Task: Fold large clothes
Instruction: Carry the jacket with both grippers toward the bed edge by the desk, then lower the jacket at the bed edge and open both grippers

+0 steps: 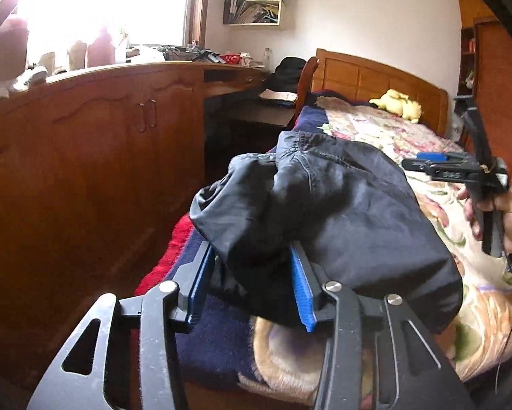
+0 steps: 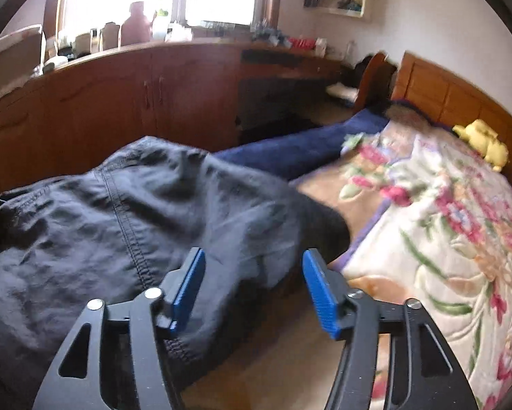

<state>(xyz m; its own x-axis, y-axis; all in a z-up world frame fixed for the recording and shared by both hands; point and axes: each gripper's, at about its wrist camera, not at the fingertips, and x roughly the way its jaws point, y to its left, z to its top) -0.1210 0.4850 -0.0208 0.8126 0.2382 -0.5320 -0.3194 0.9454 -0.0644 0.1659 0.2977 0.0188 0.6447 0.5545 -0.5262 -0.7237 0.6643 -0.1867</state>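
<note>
A large dark navy garment (image 1: 341,212) lies bunched on the floral bedspread (image 1: 409,143). In the left wrist view my left gripper (image 1: 251,256) has its blue pads wide apart, with a fold of the garment lying between and over them. My right gripper (image 1: 423,162) shows at the far right of that view, held in a hand above the bedspread. In the right wrist view my right gripper (image 2: 254,259) is open and empty, just above the garment (image 2: 119,225) near its right edge.
The bed has a wooden headboard (image 1: 375,78) and a yellow plush toy (image 1: 399,104) by it. A long wooden cabinet (image 1: 85,143) with a cluttered top runs along the left under a bright window. A dark blue and red blanket edge (image 1: 174,256) hangs at the bedside.
</note>
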